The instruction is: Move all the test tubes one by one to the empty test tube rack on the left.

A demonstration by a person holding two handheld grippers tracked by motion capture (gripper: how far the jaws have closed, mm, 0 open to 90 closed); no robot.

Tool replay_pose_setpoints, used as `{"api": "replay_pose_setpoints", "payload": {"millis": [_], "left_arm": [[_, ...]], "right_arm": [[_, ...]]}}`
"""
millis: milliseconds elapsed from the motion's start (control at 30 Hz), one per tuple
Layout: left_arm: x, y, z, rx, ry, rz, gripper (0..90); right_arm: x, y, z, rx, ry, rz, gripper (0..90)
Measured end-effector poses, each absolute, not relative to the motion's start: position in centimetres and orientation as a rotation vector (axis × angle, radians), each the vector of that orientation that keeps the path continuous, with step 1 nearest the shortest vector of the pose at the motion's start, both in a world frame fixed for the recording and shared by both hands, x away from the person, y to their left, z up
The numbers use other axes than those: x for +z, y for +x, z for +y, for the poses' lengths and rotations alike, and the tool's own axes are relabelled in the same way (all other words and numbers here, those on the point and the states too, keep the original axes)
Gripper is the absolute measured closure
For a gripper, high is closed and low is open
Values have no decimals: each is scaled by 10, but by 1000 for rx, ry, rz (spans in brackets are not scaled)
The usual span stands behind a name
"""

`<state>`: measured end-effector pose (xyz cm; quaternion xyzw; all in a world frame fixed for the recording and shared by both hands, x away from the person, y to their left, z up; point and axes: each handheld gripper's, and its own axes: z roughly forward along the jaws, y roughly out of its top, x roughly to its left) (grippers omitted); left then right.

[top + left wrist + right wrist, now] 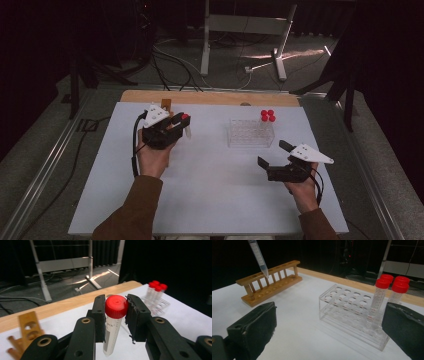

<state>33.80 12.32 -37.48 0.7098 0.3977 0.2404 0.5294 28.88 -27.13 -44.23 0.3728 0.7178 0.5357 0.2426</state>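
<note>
I see the tube [113,325] hanging upright above the white table, well clear of it: clear plastic, red screw cap on top, printed scale down its side, conical tip pointing down. It sits over the table's left half, near the wooden rack [270,282]. It looks empty, though I can't be sure from here.

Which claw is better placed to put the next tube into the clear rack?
Left. The left claw is already shut on a red-capped tube, lifted off the table. The right claw is open and empty beside the clear rack.
</note>
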Motion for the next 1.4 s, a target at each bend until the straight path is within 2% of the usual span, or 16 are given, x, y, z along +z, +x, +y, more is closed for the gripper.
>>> {"api": "replay_pose_setpoints", "payload": {"millis": [433,1000,1400], "left_arm": [[-377,368,143,663,1635,1031,710],[-389,403,156,852,1555,1213,711],[-402,420,158,863,1569,1270,710]], "right_arm": [[-443,293,-275,1471,1041,1950,0],[-440,294,-281,1497,1053,1923,0],[-441,293,-280,1509,1053,1920,0]]}}
